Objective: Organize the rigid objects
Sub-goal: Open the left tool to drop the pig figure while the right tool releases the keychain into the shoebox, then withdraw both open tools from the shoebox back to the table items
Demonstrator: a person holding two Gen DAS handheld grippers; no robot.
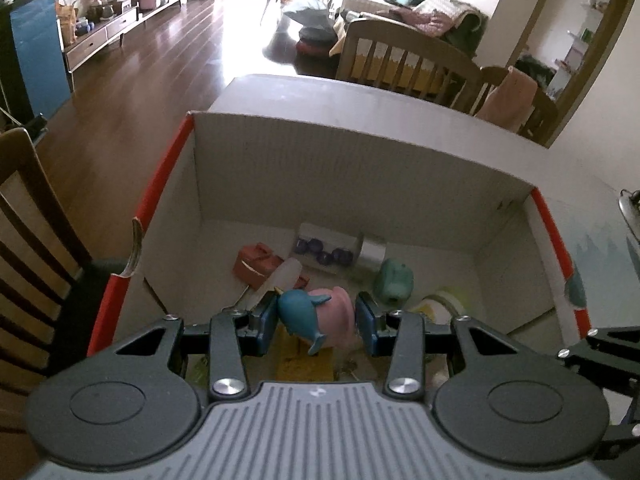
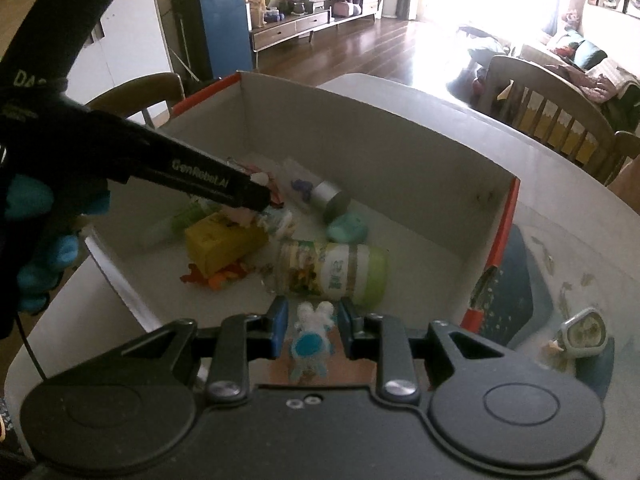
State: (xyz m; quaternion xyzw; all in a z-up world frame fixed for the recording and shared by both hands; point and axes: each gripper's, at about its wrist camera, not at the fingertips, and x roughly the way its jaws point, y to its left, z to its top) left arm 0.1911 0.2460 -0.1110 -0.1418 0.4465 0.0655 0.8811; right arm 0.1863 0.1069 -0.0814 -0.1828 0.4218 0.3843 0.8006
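— Where are the toys?
— My left gripper [image 1: 316, 320] pinches the whale toy [image 1: 306, 314] over the cardboard box [image 1: 320, 168]; my right gripper [image 2: 313, 326] has jaws beside the white figurine [image 2: 314, 334], grip unclear.

Both wrist views look steeply down, close, into one box [image 1: 360, 168].

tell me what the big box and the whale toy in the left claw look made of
Box: corrugated cardboard, matt pale inside; fine ribbing shows on its walls, and one red-edged rim is torn and curled.
Whale toy: probably moulded plastic or vinyl, smooth with a slight sheen, blue over pink. How hard it is cannot be told.
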